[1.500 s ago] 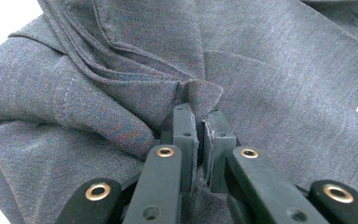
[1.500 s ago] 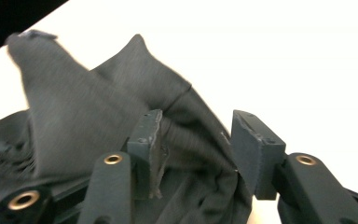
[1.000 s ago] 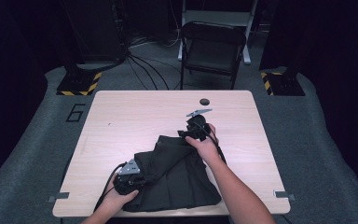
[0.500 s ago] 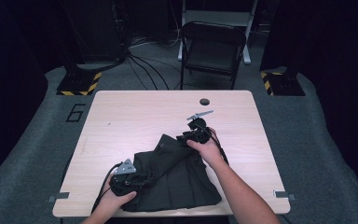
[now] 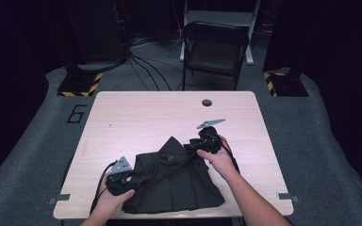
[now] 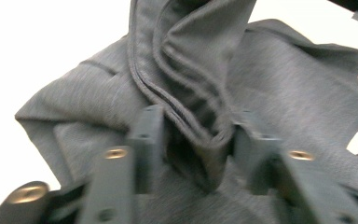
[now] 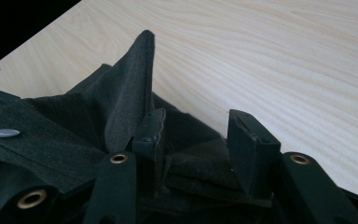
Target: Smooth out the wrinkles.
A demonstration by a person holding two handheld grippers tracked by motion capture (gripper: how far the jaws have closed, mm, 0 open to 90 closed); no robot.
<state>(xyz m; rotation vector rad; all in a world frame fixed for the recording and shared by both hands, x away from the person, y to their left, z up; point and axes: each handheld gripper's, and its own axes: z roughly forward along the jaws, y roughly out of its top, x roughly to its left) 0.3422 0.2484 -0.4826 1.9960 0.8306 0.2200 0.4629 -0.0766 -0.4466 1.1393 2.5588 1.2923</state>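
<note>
A dark garment (image 5: 179, 186) lies bunched on the near half of the wooden table (image 5: 146, 117). My left gripper (image 5: 133, 178) is at its near-left edge. In the left gripper view a thick fold of the garment (image 6: 284, 93) runs between the jaws of my left gripper (image 6: 198, 135), which have just been closing; the fold sits loosely, with a dark gap beside one pad. My right gripper (image 5: 192, 146) is at the garment's far-right corner. Its jaws (image 7: 196, 126) have narrowed a little and stand open over a low fold of the garment (image 7: 74, 130), beside a raised peak of cloth.
A small round hole (image 5: 206, 102) marks the table's far side. A folding chair (image 5: 214, 47) stands beyond the table, with cables on the floor beside it. Bare wood (image 7: 284, 70) stretches past the right gripper. A metal zip pull (image 7: 0, 134) lies on the cloth.
The right hand has shifted slightly toward the near edge at the garment's corner, and the cloth's peak has moved a little right. The left hand has stayed in place.
</note>
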